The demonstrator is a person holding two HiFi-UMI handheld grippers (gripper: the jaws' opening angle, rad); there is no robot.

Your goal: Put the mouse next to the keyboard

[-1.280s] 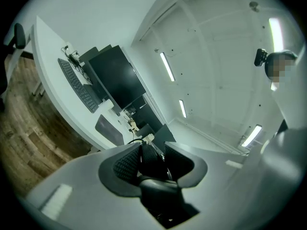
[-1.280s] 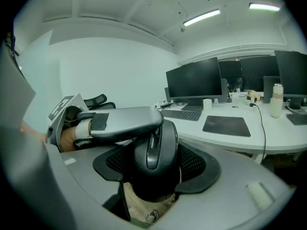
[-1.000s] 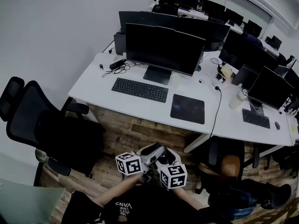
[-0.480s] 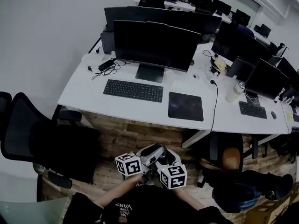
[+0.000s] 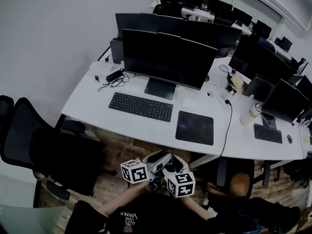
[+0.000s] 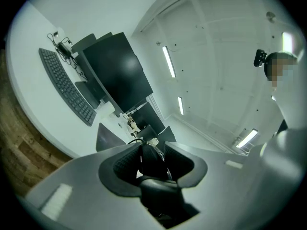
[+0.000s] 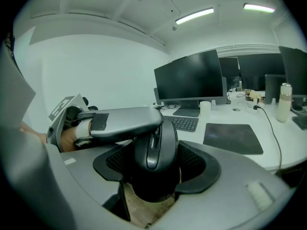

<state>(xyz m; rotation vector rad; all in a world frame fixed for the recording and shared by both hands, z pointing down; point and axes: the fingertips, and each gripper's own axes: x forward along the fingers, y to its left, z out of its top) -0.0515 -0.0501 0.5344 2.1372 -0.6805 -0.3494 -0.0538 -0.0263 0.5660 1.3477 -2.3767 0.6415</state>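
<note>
Close in front of the person's chest, well short of the desk (image 5: 92, 99), the mouse (image 7: 154, 150) sits clamped in the right gripper (image 7: 156, 166), with the left gripper (image 6: 152, 163) also closed on it, far from the keyboard (image 5: 141, 106).

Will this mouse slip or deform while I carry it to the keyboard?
The mouse looks like hard plastic, so probably stiff. Its smooth, rounded shell may slip in the right hand-held gripper. Small, so likely light.

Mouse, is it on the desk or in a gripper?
In a gripper: the right gripper clamps the mouse, off the desk.
</note>
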